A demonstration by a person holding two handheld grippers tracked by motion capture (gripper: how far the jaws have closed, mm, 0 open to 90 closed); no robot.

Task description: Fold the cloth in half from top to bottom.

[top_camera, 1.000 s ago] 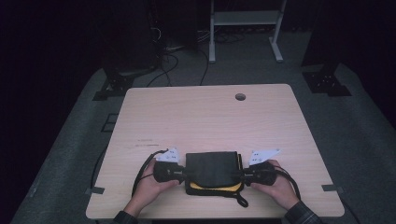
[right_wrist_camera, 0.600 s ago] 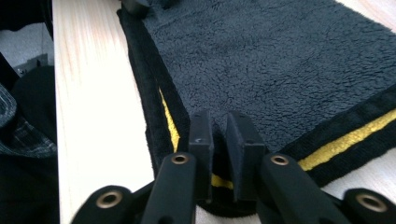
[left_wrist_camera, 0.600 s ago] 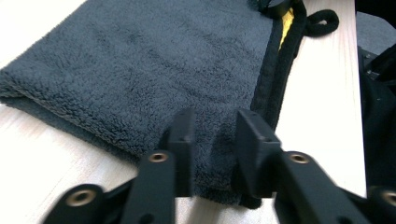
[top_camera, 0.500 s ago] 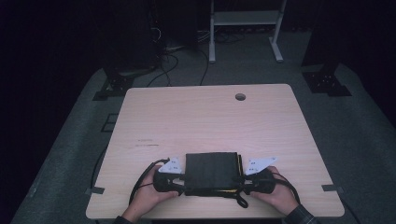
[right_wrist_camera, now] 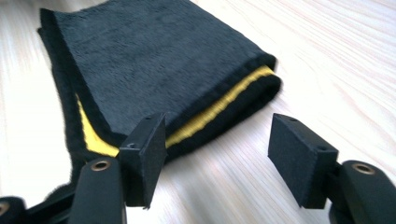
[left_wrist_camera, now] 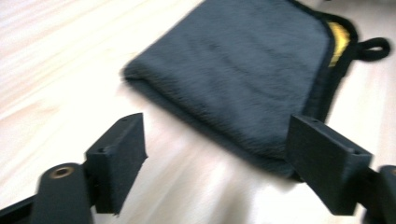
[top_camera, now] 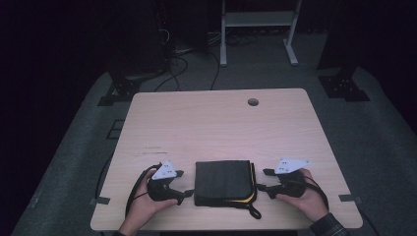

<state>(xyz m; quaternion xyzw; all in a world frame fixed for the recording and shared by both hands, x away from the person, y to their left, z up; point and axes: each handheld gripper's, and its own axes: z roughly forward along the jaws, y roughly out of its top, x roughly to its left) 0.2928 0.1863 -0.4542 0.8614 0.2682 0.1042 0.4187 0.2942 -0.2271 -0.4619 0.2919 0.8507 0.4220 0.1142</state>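
the room is dark, with a grey carpet [top_camera: 373, 147], some cables on the floor and the legs of a white stand [top_camera: 255, 29] at the back. in the middle stands a light wood table [top_camera: 216, 123] with a small round hole [top_camera: 253, 102] near its far edge.

a folded towel [top_camera: 223, 183] lies flat near the front edge of the table, between the two hands. it is black, with a yellow layer that shows along its right side and front right corner. a small black loop [top_camera: 254, 213] lies at its front right corner, on the wood.

the left gripper [top_camera: 183, 184] is just beside the left edge of the towel and points at it. its jaws have just been opening and now stand wide apart. in the left gripper view the towel [left_wrist_camera: 243, 70] lies in front of the jaws and nothing is between them; the pads do not press on it.

the right gripper [top_camera: 263, 180] is just beside the right edge of the towel and points at it too. its jaws have also just been opening and are wide now. in the right gripper view the folded edge with the yellow stripe [right_wrist_camera: 219, 107] is close in front of the left pad [right_wrist_camera: 147, 154], and the gap between the pads holds only bare wood.

each gripper carries a grey plate on top, and a cable trails back from each hand.
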